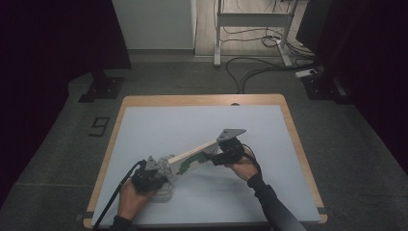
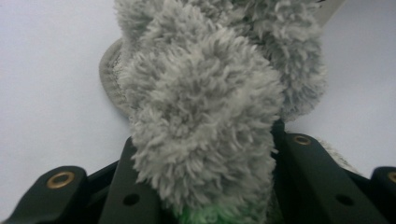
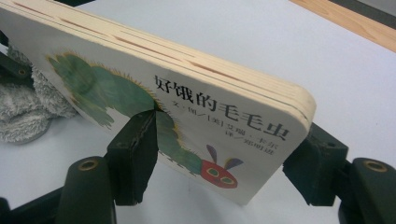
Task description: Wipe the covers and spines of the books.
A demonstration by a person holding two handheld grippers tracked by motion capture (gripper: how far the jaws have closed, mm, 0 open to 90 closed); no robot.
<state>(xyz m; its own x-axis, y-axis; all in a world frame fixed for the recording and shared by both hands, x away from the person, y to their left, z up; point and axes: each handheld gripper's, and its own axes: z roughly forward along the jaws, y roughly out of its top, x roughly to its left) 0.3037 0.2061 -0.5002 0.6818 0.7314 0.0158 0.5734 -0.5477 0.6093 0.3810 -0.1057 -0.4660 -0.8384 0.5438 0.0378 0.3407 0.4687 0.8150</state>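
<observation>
Both things were already gripped and neither was set down for good. The right gripper (image 3: 219, 158) was clamped on a board book (image 3: 187, 98), its jaws pressing cover and back, holding it tilted above the table (image 1: 202, 120). The left gripper (image 2: 201, 186) was closed on a grey fluffy slipper (image 2: 205, 107), low near the table's front left, the book's far end just beside it. Judging by this, placing both remained. The book's white cover bore a green caterpillar with a red head.
</observation>
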